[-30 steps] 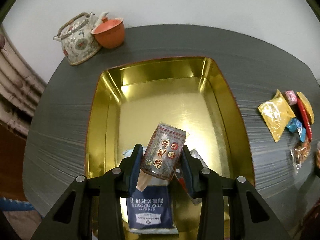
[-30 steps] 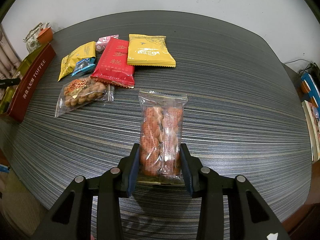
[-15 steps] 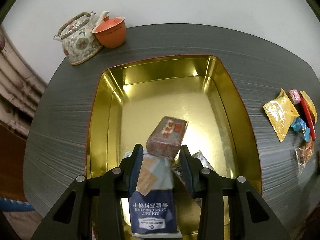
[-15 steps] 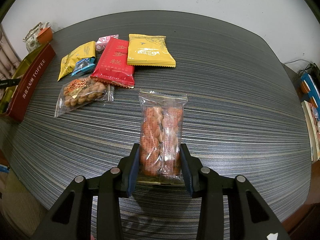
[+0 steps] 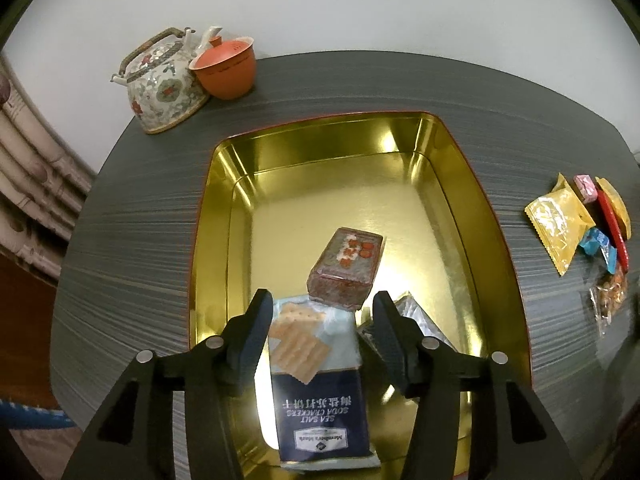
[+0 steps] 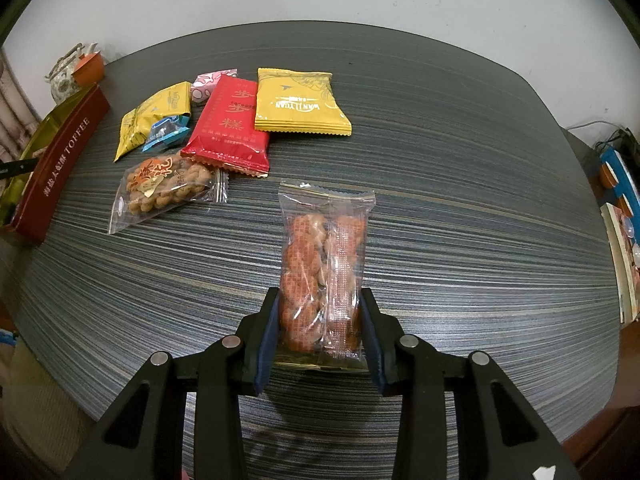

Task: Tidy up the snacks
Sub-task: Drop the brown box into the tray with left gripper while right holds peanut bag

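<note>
My left gripper (image 5: 322, 316) is open and empty above the near end of the gold tin (image 5: 212, 216). In the tin lie a brown block-shaped snack (image 5: 346, 266), a blue soda cracker pack (image 5: 320, 392) and a silver packet (image 5: 416, 318). The brown block rests on the far end of the cracker pack. My right gripper (image 6: 320, 312) is shut on a clear pack of orange twisted snacks (image 6: 322, 272) above the dark table (image 6: 440, 200). The tin's red side (image 6: 60, 164) shows at the left in the right wrist view.
A loose pile lies on the table: a yellow pack (image 6: 298, 102), a red pack (image 6: 230, 124), a clear bag of twists (image 6: 162, 188), a small yellow pack (image 6: 156, 118), a blue candy and a pink candy. A teapot (image 5: 164, 84) and orange cup (image 5: 226, 66) stand at the far left corner.
My left gripper opened and let go of the brown block, which dropped onto the cracker pack in the tin. The left gripper drew back a little. The right gripper has not moved.
</note>
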### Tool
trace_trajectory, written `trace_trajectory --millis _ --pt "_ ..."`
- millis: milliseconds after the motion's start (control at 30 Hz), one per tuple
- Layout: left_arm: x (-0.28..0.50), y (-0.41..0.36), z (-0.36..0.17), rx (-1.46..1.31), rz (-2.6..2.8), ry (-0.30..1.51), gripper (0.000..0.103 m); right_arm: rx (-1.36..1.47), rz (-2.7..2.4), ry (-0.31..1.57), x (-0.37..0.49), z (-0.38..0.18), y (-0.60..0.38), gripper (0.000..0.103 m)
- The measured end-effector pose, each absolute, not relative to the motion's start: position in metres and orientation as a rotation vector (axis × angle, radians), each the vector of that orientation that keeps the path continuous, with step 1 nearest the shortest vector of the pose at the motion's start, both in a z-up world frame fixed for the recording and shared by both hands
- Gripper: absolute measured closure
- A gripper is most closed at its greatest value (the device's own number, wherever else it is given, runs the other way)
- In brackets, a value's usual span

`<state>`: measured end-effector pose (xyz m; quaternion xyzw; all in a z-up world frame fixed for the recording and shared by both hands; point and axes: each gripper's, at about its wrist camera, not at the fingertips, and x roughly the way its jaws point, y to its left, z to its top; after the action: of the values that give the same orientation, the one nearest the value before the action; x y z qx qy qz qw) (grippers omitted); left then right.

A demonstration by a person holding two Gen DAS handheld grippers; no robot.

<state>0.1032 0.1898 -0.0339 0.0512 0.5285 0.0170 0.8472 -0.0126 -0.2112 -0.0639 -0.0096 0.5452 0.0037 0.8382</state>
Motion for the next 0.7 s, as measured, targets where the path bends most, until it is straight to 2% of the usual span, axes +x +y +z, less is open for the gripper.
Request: trace_trajectory --millis 300,433,700 --pt "0.093 0.191 -0.026 0.108 0.035 1.089 0.040 -0.042 0.006 1.109 -0.015 -0.048 -0.198 0.068" --pt "0.084 0.197 -0.017 0.091 0.030 1.069 0.032 -0.056 0.040 1.088 -0.012 -0.038 -0.180 0.068" --pt "0.051 0.232 0.014 0.038 0.081 0.979 0.027 -0.112 0.182 1.041 0.000 -0.013 -0.108 0.068"
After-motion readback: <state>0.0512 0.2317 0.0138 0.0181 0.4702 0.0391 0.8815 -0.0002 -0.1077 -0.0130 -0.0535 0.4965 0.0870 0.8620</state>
